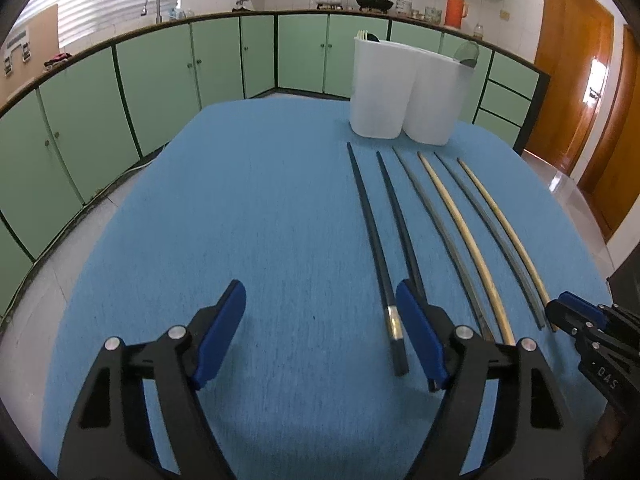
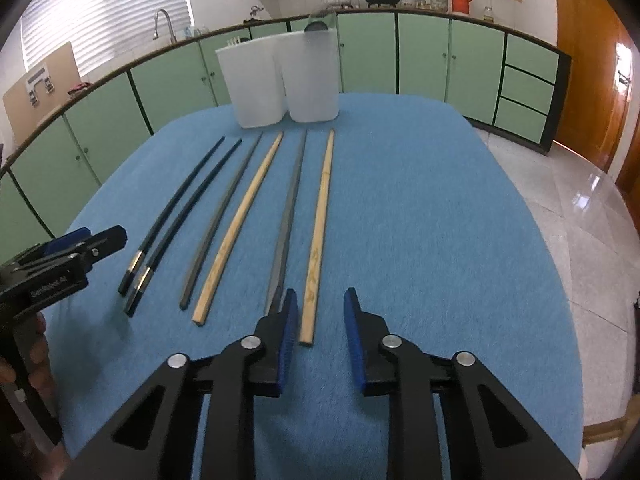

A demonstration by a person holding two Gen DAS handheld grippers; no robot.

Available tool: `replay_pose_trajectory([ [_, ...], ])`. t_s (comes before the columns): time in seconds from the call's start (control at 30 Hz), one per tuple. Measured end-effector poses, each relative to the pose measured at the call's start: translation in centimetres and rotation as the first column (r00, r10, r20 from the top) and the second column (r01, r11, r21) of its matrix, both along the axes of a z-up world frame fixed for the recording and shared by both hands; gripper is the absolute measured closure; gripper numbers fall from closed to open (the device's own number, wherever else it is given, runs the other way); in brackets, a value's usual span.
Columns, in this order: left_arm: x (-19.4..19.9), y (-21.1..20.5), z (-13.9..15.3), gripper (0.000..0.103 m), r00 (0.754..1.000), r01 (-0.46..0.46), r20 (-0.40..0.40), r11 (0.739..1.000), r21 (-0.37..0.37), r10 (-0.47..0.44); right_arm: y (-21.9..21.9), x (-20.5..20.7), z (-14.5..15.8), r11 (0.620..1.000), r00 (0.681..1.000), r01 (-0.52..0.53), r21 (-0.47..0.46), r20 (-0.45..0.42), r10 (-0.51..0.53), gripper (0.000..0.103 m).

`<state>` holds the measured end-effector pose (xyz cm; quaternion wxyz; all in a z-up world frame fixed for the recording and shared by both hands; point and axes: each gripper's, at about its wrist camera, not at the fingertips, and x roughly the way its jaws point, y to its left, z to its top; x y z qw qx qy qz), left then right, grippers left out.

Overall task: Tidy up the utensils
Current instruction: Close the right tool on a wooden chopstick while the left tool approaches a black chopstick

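Overhead, blue cloth covers table; green cabinets, wooden door behind.

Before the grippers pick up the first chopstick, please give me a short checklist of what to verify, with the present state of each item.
1. Left gripper open and empty: ok.
2. Right gripper open and empty: ok.
3. Six chopsticks lie apart in a row on the blue tablecloth, none crossing: ok.
4. Rightmost wooden chopstick has its near end between the right gripper's fingers: ok, though height above it cannot tell.
5. White holder upright at the far end of the row: ok.
6. Free room inside the holder, which already shows some utensil tips: cannot tell.
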<state>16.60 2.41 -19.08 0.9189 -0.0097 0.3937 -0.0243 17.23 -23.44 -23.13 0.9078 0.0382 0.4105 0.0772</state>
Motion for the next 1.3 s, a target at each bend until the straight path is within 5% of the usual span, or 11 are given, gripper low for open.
replay_pose_trajectory([
  [0.23, 0.3, -0.4, -1.3, 0.048, 0.997, 0.016, -0.072, 1.000, -0.014, -0.017, 0.3, -0.1, -0.1, 1.000, 1.000, -0.005, -0.016, -0.013, 0.005, 0.090],
  [0.9, -1.2, -2.6, -1.4, 0.047, 0.994, 0.070, -0.081, 0.997, -0.020, -0.072, -0.5, 0.1, 0.0, 1.000, 1.000, 0.016, -0.007, -0.027, -0.016, 0.096],
  [1.3, -1.9, -2.9, -1.5, 0.057, 0.994, 0.071, -0.083, 0.997, -0.023, -0.073, -0.6, 0.1, 0.0, 1.000, 0.999, 0.016, -0.001, -0.030, -0.016, 0.096],
])
